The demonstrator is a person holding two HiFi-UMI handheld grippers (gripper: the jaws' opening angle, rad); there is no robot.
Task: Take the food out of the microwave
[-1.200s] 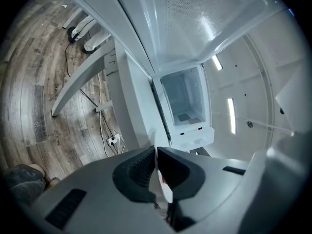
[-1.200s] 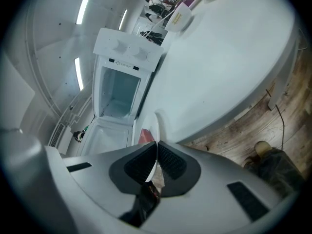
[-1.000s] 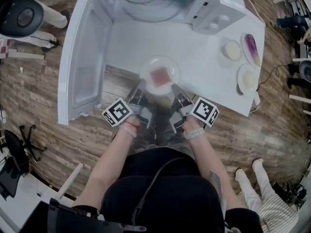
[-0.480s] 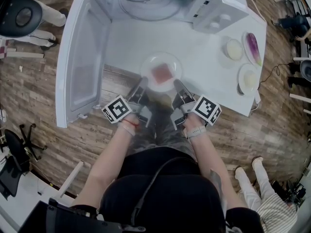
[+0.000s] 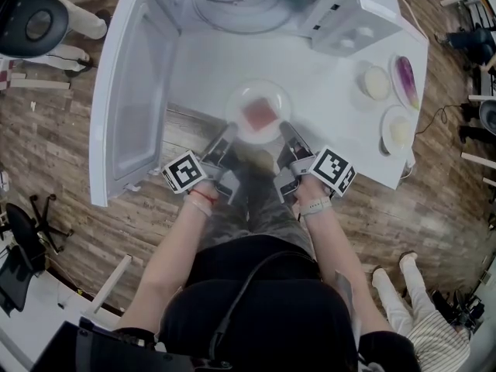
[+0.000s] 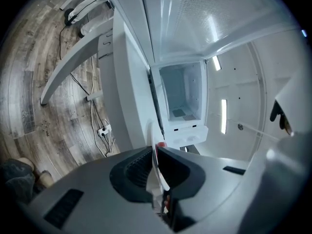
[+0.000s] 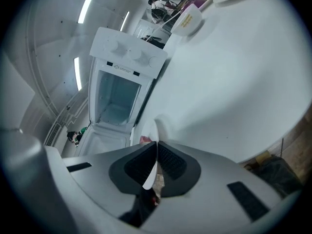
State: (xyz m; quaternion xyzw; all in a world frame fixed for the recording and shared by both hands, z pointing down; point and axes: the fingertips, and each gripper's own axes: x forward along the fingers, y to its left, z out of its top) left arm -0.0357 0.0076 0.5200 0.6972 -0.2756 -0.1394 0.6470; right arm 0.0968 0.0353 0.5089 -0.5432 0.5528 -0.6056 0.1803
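A white plate (image 5: 258,111) with a reddish square of food (image 5: 260,115) hangs over the near edge of the white table (image 5: 325,107), in front of the open microwave (image 5: 256,10). My left gripper (image 5: 230,134) is shut on the plate's near-left rim, and my right gripper (image 5: 285,132) is shut on its near-right rim. In the left gripper view the plate's thin rim (image 6: 155,152) runs between the dark pads (image 6: 134,172). The right gripper view shows the same rim (image 7: 153,155) pinched edge-on, with the microwave (image 7: 119,94) beyond.
The microwave door (image 5: 128,99) stands swung open to the left, over the wooden floor. Three plates of food (image 5: 399,80) sit at the table's right end. A second person's legs (image 5: 407,301) show at the lower right.
The plate and both grippers have drifted slightly up and to the right in the head view, further over the table. Both grips stay shut on the rim.
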